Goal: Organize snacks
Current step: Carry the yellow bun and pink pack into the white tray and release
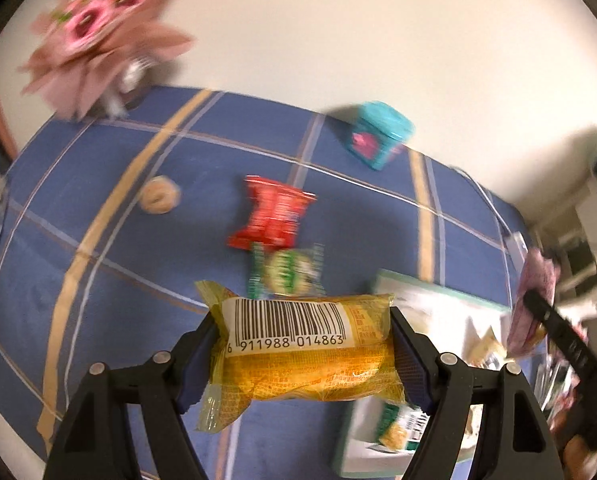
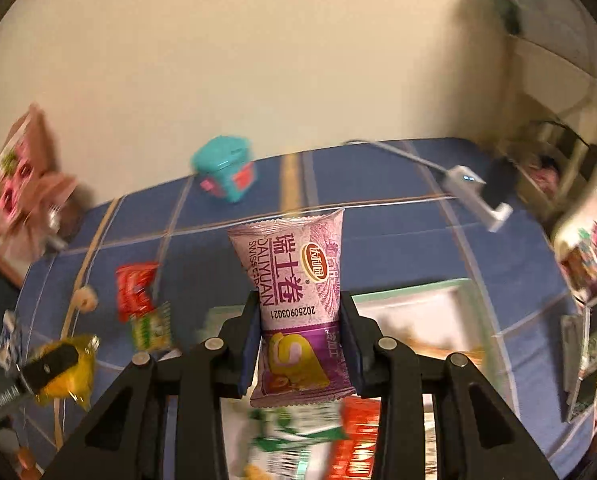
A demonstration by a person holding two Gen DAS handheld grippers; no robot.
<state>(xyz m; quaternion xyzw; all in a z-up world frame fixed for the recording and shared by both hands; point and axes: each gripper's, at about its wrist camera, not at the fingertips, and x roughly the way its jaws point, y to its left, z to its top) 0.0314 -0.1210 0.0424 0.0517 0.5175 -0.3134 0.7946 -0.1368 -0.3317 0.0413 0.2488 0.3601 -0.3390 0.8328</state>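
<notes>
— What did the left gripper [image 1: 304, 354] have?

— A yellow snack pack [image 1: 306, 356], barcode up, lying crosswise with both pads pressed on its ends, held above the blue plaid cloth [image 1: 118, 240] on the table.

— And the right gripper [image 2: 300, 344]?

— Clenched on a purple Swiss roll pack [image 2: 298, 296], standing upright between the pads, over a white tray [image 2: 430, 308] with a pale green rim near the cloth's near edge. Green and red packs lay blurred in that tray.

— Anything left loose?

— A red packet [image 1: 272, 214] and a green packet [image 1: 288, 272] touching each other mid-cloth, a round biscuit [image 1: 159, 195] well apart from them. A teal box [image 1: 378, 134] stood at the far edge by the wall, a pink bouquet [image 1: 98, 36] at the far corner.
</notes>
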